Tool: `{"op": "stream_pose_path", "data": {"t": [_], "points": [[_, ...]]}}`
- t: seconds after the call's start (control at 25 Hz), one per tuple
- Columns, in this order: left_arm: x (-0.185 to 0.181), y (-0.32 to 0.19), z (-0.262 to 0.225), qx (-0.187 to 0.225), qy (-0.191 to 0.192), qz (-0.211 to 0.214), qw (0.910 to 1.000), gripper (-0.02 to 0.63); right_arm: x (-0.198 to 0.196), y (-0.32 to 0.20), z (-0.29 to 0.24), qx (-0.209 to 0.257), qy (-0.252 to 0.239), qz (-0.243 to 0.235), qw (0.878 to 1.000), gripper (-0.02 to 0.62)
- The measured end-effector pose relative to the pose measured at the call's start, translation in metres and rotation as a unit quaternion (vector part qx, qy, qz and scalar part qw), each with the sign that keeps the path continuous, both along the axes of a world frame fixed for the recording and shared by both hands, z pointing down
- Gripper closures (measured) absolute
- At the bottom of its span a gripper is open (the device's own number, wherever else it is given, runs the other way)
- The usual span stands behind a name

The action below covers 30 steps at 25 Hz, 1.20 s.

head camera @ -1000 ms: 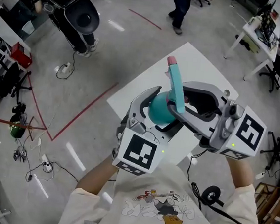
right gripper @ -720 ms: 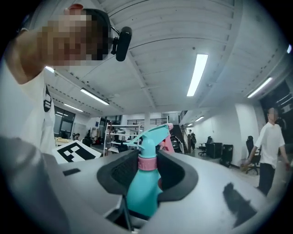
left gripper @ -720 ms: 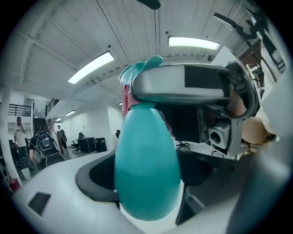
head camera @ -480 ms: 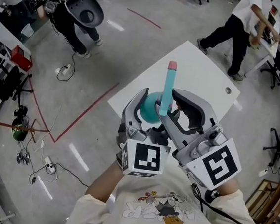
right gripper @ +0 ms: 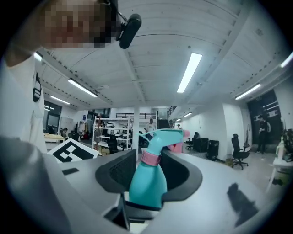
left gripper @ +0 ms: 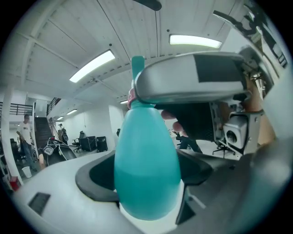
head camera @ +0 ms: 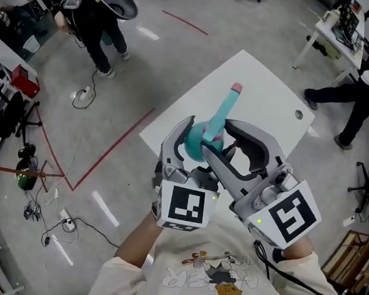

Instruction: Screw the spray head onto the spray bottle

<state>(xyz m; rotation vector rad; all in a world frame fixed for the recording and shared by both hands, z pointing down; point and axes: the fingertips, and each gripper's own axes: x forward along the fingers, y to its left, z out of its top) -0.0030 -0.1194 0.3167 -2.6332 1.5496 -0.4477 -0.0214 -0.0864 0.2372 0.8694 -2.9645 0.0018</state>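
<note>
Left gripper [left gripper: 146,192] pinches spray bottle [head camera: 194,148] above the table [head camera: 269,87], spray head [head camera: 222,111] tilting to 1 o'clock; right gripper [right gripper: 149,173], jaws just now opening, sits loose round the collar [right gripper: 150,157], so I re-grip squarely before twisting.

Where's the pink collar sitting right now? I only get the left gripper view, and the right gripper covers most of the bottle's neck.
Observer: In the right gripper view, the pink collar sits on the neck of the bottle, between the jaws of the right gripper, which have just been opening.
Operator: Is the spray head on it?
Observer: Yes, the spray head stands right above the collar. I can't tell how far it's threaded.
Operator: Which way does it point?
Observer: In the head view, its pink nozzle tip points toward the far side of the white table.
</note>
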Motion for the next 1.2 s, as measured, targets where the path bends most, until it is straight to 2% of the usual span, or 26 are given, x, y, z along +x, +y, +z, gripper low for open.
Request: {"op": "stream_pose_path", "data": {"t": [0.24, 0.4, 0.52, 0.64, 0.72, 0.84, 0.92, 1.0, 1.12, 1.2], "points": [[0.012, -0.002, -0.008, 0.003, 0.011, 0.039, 0.9992, 0.207, 0.035, 0.013, -0.002, -0.044, -0.013, -0.081, 0.996, 0.423], [-0.019, -0.002, -0.011, 0.010, 0.023, 0.074, 0.9970, 0.207, 0.032, 0.022, -0.019, -0.059, -0.036, -0.111, 0.991, 0.423], [-0.036, 0.011, -0.014, 0.020, 0.046, 0.119, 0.9916, 0.207, 0.035, 0.021, -0.031, -0.066, -0.059, -0.127, 0.988, 0.422], [-0.021, 0.026, -0.023, 0.021, 0.048, 0.182, 0.9819, 0.207, 0.053, 0.009, -0.036, -0.074, -0.066, -0.159, 0.982, 0.379], [0.000, 0.031, -0.030, 0.014, 0.046, 0.225, 0.9731, 0.207, 0.063, 0.002, -0.038, -0.086, -0.071, -0.199, 0.974, 0.350], [0.018, 0.041, -0.037, -0.009, 0.050, 0.289, 0.9559, 0.207, 0.056, 0.010, -0.039, -0.107, -0.082, -0.282, 0.950, 0.328], [0.020, 0.052, -0.037, -0.025, 0.049, 0.325, 0.9441, 0.207, 0.043, 0.024, -0.037, -0.104, -0.078, -0.324, 0.937, 0.324], [0.019, 0.065, -0.036, -0.032, 0.041, 0.348, 0.9362, 0.207, 0.031, 0.037, -0.034, -0.092, -0.066, -0.346, 0.932, 0.322], [0.023, 0.078, -0.030, -0.033, 0.026, 0.362, 0.9312, 0.207, 0.020, 0.053, -0.028, -0.080, -0.049, -0.363, 0.927, 0.322], [0.028, 0.082, -0.030, -0.035, 0.031, 0.377, 0.9250, 0.207, 0.015, 0.057, -0.027, -0.078, -0.046, -0.378, 0.921, 0.322]]}}
